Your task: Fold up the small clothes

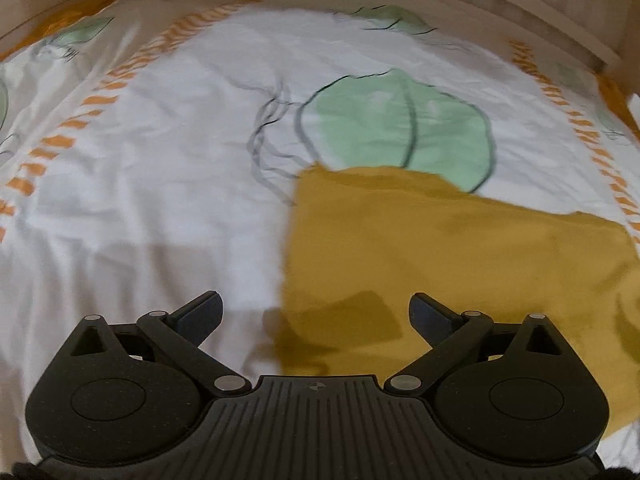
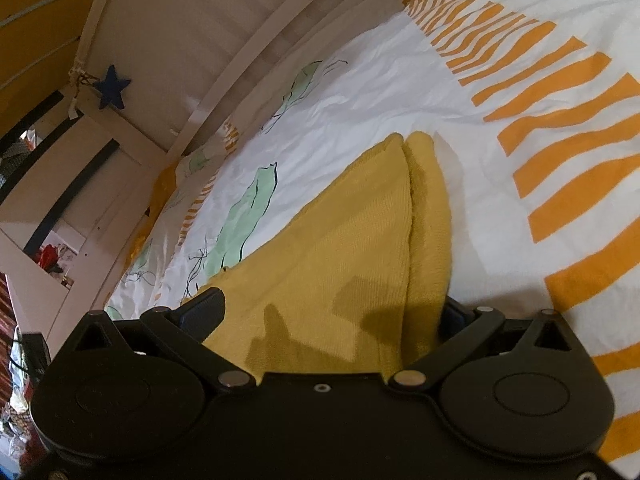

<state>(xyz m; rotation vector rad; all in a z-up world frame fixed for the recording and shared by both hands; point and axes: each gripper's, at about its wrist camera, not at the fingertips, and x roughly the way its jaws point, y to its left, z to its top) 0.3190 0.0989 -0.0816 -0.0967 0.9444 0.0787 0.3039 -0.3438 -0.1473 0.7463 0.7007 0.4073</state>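
Note:
A mustard-yellow knit garment [image 1: 460, 264] lies on a white bedsheet [image 1: 140, 184] printed with green leaves and orange stripes. My left gripper [image 1: 316, 312] is open and empty, hovering above the garment's left edge. In the right wrist view the same garment [image 2: 348, 256] lies folded over, with a rolled edge along its right side. My right gripper [image 2: 332, 312] is open with its jaws wide, straddling the near end of the garment. Its right finger is partly hidden behind the rolled edge.
A pale wooden bed frame [image 1: 520, 4] runs along the far side of the sheet. In the right wrist view a white headboard [image 2: 224, 40] with a blue star [image 2: 112, 86] stands at the left, with cluttered shelves beyond.

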